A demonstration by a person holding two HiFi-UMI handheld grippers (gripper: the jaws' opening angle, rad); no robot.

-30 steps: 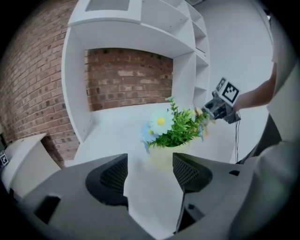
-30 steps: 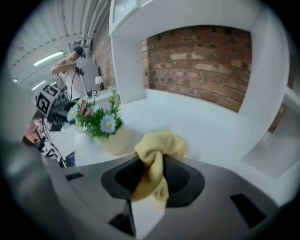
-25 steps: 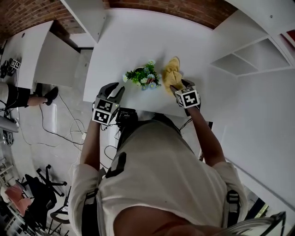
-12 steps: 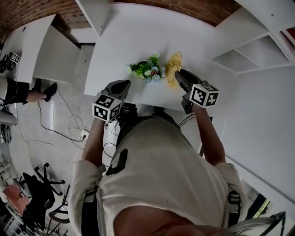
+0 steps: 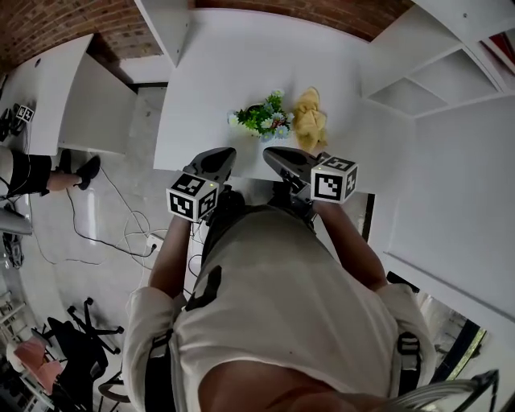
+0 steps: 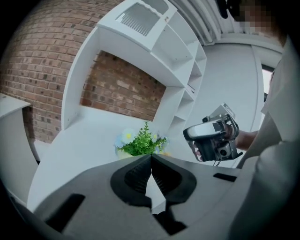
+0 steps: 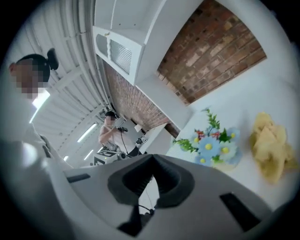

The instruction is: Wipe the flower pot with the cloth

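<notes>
A small flower pot (image 5: 261,119) with green leaves and blue and white flowers stands near the front edge of the white table (image 5: 217,72). A crumpled yellow cloth (image 5: 309,121) lies on the table just right of it, with nothing touching it. My left gripper (image 5: 228,154) hovers at the table's front edge, below and left of the pot, shut and empty. My right gripper (image 5: 269,151) is raised just in front of the pot, also shut and empty. The left gripper view shows the pot (image 6: 140,143) beyond the closed jaws. The right gripper view shows pot (image 7: 216,146) and cloth (image 7: 269,149).
White shelf units (image 5: 434,80) stand to the right of the table and a brick wall (image 5: 56,24) runs behind it. Another white desk (image 5: 64,88) is at the left, with a person's leg (image 5: 48,173) beside it. Cables (image 5: 121,225) and an office chair (image 5: 80,338) are on the floor.
My right gripper let go of the yellow cloth, pulled back and left off the table's edge, rose and shut. My left gripper shut and shifted slightly right. The cloth stays beside the pot.
</notes>
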